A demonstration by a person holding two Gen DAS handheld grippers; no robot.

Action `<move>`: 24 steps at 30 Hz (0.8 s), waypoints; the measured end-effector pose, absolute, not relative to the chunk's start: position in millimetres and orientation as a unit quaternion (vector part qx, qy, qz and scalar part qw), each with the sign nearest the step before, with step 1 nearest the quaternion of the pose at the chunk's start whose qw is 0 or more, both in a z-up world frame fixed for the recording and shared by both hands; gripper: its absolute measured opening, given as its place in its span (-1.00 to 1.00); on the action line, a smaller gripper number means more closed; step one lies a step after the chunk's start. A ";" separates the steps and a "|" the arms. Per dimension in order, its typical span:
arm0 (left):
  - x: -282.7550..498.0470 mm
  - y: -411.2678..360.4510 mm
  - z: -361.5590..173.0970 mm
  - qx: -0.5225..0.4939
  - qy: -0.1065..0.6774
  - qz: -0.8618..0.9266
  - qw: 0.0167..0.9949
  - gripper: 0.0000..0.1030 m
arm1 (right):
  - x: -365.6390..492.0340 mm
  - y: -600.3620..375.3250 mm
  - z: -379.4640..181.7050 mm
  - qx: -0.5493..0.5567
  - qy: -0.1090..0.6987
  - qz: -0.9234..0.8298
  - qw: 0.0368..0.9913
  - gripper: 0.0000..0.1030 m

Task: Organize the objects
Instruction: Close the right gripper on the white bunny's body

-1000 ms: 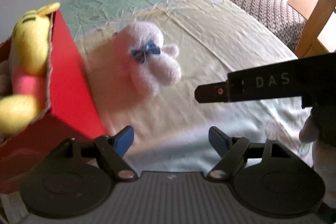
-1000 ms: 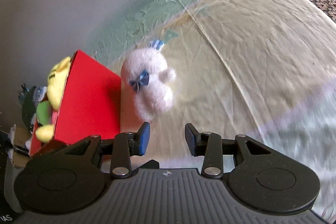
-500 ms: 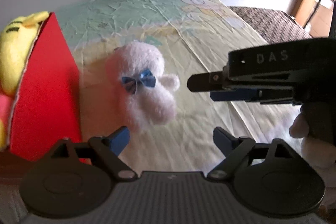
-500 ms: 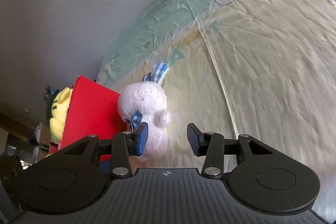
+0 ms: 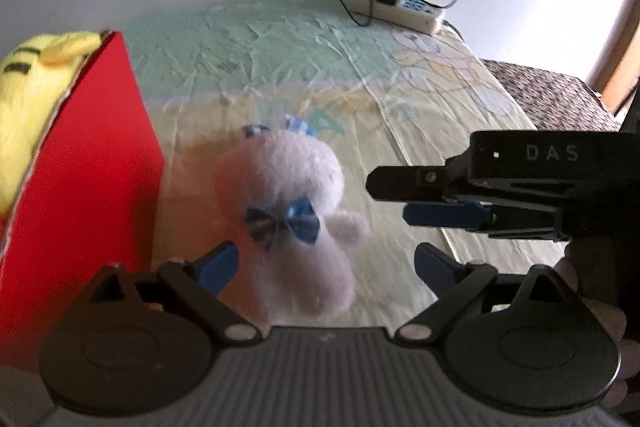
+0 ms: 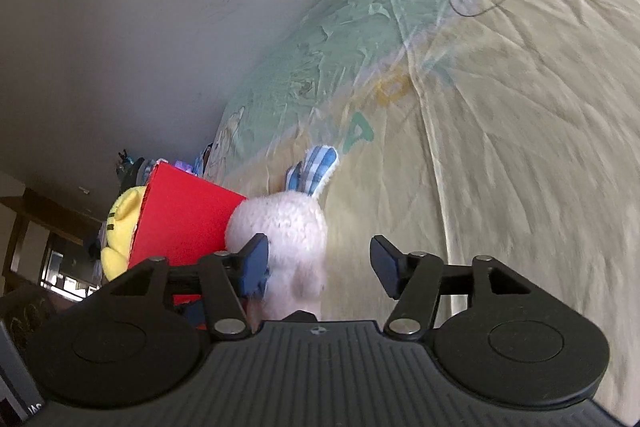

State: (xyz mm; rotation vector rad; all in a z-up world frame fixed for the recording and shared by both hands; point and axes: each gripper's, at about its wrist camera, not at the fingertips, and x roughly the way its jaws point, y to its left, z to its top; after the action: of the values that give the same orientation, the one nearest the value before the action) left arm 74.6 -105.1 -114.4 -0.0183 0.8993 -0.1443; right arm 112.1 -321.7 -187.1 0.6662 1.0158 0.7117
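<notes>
A white plush bunny with a blue bow and checked ears lies on the bedsheet next to a red box. A yellow plush toy sits in the box. My left gripper is open with the bunny's body partly between its fingers. My right gripper is open just above the bunny, its left finger in front of the plush. The right gripper also shows in the left wrist view, to the right of the bunny.
The bed has a pale green and yellow cartoon sheet. A white power strip with cables lies at the far end by the wall. A dark patterned blanket lies at the far right. The red box stands at the bed's left edge.
Both grippers have moved closer to the bunny. It now sits low between the fingers in both views. The right gripper has come in from the right, toward the plush.
</notes>
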 end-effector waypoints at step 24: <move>124.1 -83.3 -143.5 -0.062 0.467 -0.058 0.880 0.87 | 147.4 -287.8 -208.3 0.323 0.492 0.397 0.704 0.16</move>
State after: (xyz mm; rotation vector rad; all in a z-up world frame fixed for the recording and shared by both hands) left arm 124.1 -83.3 -143.5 -0.1291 0.9742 -0.1203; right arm 147.4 -287.9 -208.3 0.7185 1.0943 0.8825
